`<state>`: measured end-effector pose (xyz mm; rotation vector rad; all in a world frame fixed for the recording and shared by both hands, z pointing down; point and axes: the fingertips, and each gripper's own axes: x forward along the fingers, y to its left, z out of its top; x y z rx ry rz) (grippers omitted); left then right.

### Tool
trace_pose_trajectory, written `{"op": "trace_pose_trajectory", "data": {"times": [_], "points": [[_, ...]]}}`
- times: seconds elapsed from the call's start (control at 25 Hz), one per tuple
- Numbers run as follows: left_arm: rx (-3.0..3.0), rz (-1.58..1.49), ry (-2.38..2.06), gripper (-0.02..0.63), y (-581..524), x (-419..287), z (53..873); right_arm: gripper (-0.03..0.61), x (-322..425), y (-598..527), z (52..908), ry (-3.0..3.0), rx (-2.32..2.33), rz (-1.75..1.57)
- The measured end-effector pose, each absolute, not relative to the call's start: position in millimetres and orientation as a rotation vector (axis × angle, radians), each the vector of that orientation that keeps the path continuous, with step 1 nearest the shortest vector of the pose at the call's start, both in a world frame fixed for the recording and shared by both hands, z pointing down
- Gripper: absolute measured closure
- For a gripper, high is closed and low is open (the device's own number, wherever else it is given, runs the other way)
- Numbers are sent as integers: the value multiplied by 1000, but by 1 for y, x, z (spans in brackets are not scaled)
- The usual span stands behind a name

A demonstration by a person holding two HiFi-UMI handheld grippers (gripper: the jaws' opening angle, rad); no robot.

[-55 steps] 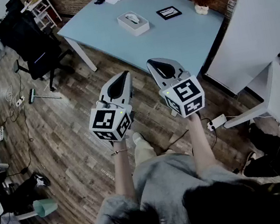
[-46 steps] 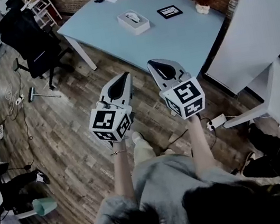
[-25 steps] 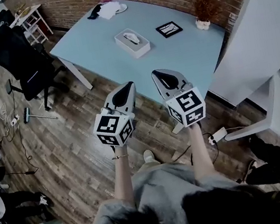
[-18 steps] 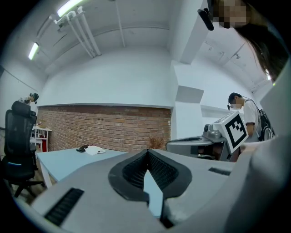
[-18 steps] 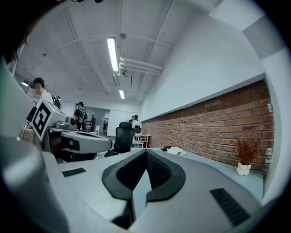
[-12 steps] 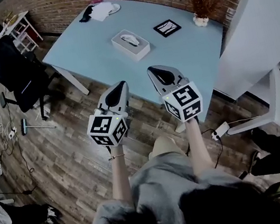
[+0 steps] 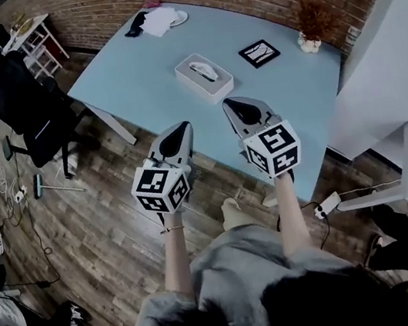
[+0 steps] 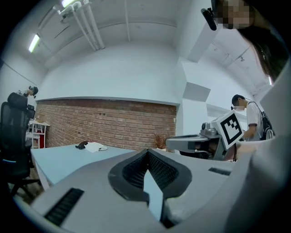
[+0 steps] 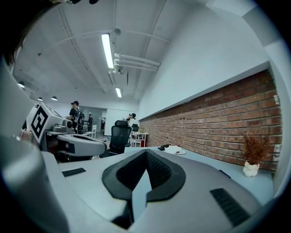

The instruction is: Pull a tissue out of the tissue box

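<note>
Blue table (image 7: 142,75); left claw (image 7: 182,128), right claw (image 7: 231,104) level

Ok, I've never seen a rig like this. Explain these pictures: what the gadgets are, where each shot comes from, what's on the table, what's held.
No robot here: a person holds hand-worked tongs in each hand, the left tongs and the right tongs. The top-down picture comes from a camera on the person's head. The other two come from cameras riding on each tongs, looking along the jaws. Both tongs are shut and hold nothing. Ahead stands a pale blue table with a tissue box, a dark picture frame, a small potted plant and what looks like white cloth at the far end. Neither tongs touches the box.
</note>
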<state>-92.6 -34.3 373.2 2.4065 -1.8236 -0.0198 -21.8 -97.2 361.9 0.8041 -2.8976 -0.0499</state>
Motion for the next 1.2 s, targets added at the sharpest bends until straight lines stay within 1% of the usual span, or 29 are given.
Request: {"op": "trace_pose_trajectory", "data": {"times": [0.32, 0.68, 1.2], "points": [[2376, -27, -1803, 611, -93, -124, 381, 580, -46, -165, 369, -2871, 833, 15], [2305, -13, -1769, 611, -143, -147, 396, 580, -76, -213, 389, -2812, 752, 65], [2278, 27, -1689, 611, -206, -149, 426, 580, -85, -269, 423, -2737, 744, 149]]}}
